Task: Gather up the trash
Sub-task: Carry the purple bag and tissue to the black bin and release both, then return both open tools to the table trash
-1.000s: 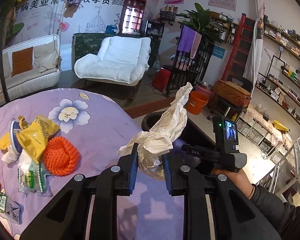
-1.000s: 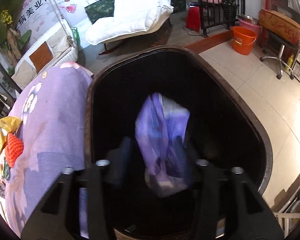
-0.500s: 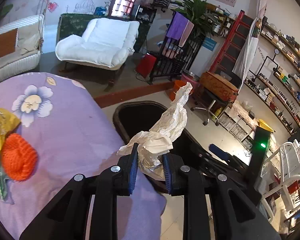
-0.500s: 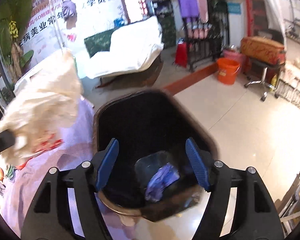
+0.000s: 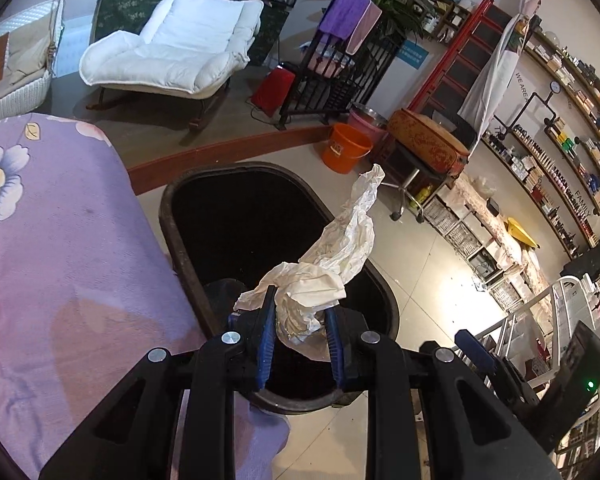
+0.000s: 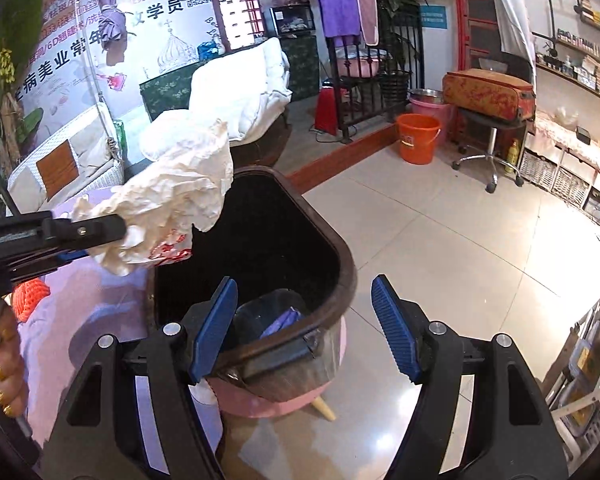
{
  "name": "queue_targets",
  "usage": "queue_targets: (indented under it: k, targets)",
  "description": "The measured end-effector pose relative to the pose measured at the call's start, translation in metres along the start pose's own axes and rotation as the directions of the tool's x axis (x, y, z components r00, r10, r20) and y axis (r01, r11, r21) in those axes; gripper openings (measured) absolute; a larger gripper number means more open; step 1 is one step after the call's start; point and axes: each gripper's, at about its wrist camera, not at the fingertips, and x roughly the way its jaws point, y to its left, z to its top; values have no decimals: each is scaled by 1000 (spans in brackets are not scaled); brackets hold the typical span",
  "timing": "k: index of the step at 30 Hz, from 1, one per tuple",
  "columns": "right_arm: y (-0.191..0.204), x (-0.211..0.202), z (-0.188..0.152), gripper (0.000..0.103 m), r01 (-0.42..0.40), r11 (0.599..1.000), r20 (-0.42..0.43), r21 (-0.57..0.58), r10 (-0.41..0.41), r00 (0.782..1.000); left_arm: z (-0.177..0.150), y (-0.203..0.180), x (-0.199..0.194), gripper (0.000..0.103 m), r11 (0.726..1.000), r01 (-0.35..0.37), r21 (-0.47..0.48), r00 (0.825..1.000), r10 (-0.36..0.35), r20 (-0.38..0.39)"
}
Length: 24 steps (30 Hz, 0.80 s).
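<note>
Your left gripper (image 5: 300, 338) is clamped on a crumpled white paper wad (image 5: 328, 264), blue pads pinching its lower end while the rest sticks up and out over the open black trash bin (image 5: 204, 276). The bin sits right against the edge of the purple flowered tablecloth (image 5: 60, 248). Your right gripper (image 6: 306, 326) is spread wide with nothing in it, hovering above the bin's near rim. Down inside the bin you can see a purple wrapper (image 6: 282, 320). An orange mesh net (image 6: 30, 298) lies back on the cloth.
</note>
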Motion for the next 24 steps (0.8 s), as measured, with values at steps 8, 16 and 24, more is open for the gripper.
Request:
queue_targets:
  k: [8,16,24]
  targets:
    - [-12,-1,-3,70,21,999,-13,32,-20,1000,4,-7,28,28,1000,-10,-2,998,10,-60]
    - [-25,0,-2,77,48,996,-17,70,-47,999,2,-7,39,81,1000,-23,-13,996,22,-82]
    - [-39,-1,2,78,72,989,-20,125,-70,997,-3,-8,26,87,998,-41,57,998,44,-52]
